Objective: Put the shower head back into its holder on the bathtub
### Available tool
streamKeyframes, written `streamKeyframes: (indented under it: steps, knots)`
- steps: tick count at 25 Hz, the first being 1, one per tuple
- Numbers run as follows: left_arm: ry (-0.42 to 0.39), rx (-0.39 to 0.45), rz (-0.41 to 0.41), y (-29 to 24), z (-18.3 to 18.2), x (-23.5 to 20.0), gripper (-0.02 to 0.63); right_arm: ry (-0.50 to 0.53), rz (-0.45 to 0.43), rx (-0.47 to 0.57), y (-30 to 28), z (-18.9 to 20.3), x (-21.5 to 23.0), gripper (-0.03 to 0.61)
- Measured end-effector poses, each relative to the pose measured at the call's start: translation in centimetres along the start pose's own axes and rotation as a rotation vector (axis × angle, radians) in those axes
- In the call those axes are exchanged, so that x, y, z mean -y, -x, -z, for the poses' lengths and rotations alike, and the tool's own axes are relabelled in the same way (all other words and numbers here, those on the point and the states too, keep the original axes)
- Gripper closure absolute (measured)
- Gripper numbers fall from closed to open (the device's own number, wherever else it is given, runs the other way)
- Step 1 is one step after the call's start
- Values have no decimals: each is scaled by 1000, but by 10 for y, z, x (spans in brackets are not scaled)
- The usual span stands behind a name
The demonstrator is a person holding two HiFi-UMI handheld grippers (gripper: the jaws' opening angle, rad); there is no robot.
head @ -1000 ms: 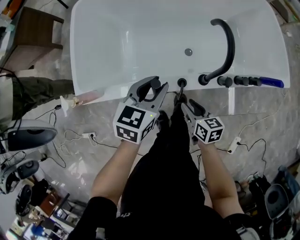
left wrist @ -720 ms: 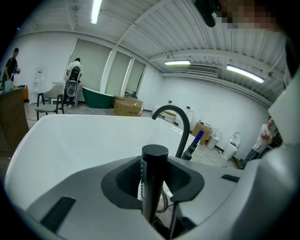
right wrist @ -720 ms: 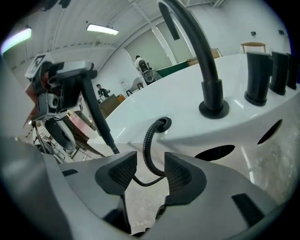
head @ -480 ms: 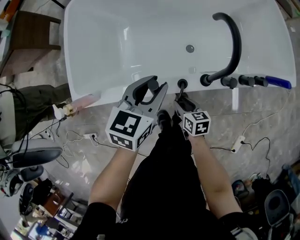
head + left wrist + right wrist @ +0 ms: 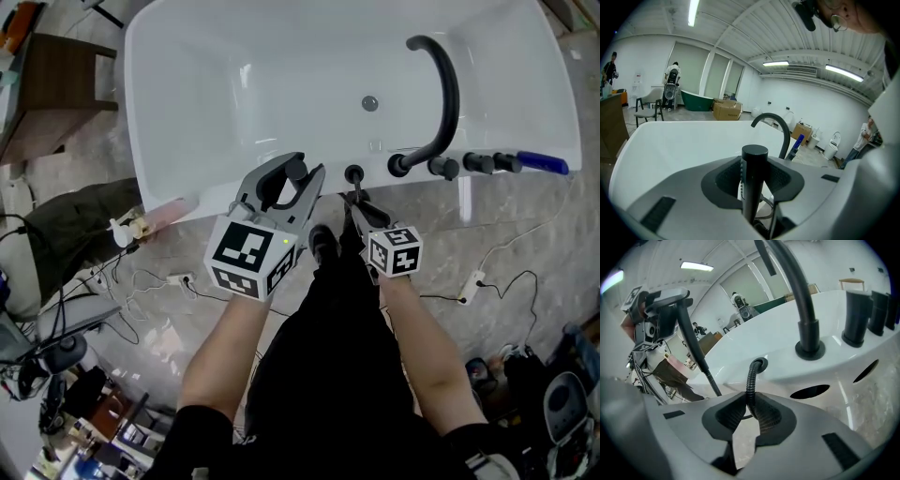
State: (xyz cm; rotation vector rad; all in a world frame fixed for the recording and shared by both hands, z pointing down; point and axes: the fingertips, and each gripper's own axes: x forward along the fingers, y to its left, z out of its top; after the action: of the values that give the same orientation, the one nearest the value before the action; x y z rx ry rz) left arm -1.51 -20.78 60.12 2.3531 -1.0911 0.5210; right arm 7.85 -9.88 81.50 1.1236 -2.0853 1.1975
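Observation:
The black stick-shaped shower head (image 5: 753,178) stands upright between the pads of my left gripper (image 5: 754,185), which is shut on it. In the head view that gripper (image 5: 292,180) hovers over the rim of the white bathtub (image 5: 187,141), left of the round black holder (image 5: 354,174). A ribbed black hose (image 5: 750,380) comes out of the holder (image 5: 758,363) and runs down between the jaws of my right gripper (image 5: 750,417). These jaws have just been closing and now pinch the hose. The right gripper (image 5: 354,202) sits just below the holder.
A curved black spout (image 5: 448,89) and a row of black knobs (image 5: 469,164) stand on the rim right of the holder, with a blue object (image 5: 542,162) beyond them. Cables and gear lie on the marble floor (image 5: 506,216). A person's legs are at the left.
The right gripper has sunk toward the hose below the holder, and its jaws have closed from wide open onto it. The left gripper has shifted slightly with the shower head.

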Motion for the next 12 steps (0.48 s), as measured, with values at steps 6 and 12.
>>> streamKeyframes:
  steps: [6,12]
  knots:
    - [4,31,-2,-1,-24,-2,480,35,33,-7,22,-29,19,508]
    - [14,24,0,-9,-25,-4,480,50,39,-42,4,-47,16,508]
